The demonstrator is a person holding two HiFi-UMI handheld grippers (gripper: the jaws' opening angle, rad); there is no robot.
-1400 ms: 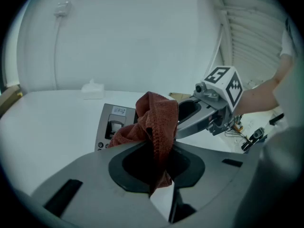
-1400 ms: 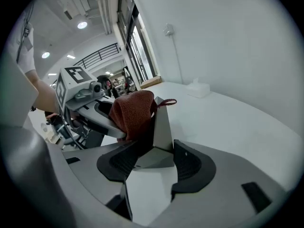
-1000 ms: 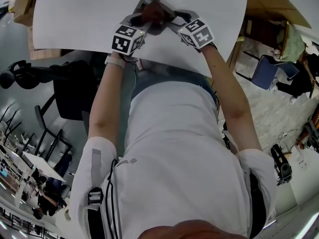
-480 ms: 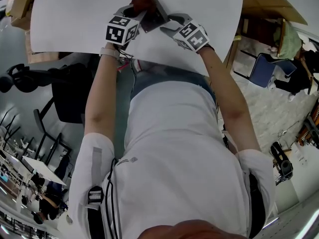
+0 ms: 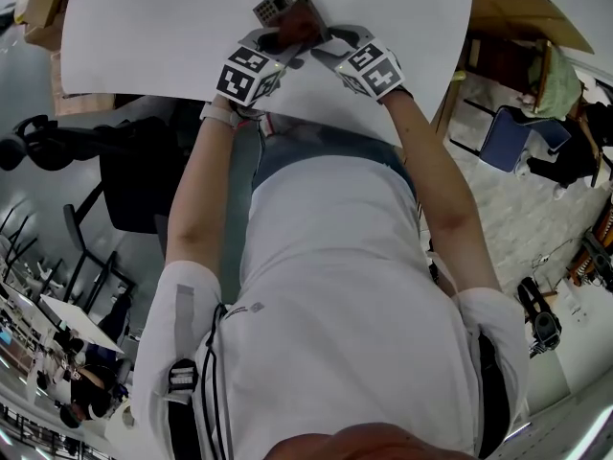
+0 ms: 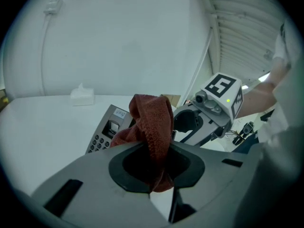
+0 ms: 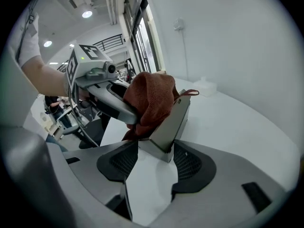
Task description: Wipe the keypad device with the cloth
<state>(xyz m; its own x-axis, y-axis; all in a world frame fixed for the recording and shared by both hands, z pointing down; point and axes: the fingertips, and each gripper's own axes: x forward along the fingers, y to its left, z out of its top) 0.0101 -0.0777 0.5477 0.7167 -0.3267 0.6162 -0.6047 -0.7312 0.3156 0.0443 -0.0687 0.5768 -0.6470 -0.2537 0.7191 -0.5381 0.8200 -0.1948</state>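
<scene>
White table [image 5: 144, 36]: left gripper [image 6: 153, 167] pinches cloth [image 6: 152, 118]; right gripper [image 7: 154, 160] seemingly clamps keypad device [image 7: 173, 120].

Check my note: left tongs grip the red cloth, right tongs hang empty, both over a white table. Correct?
Not quite. The right tongs are not empty: they are shut on the lower edge of the device, as the right gripper view shows. The rest holds: the left tongs grip the red cloth, over the white table.

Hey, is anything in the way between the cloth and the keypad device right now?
Nothing visible. The cloth, gripped in the left claw, lies right against the keypad device, which the right claw holds up off the table.
</scene>
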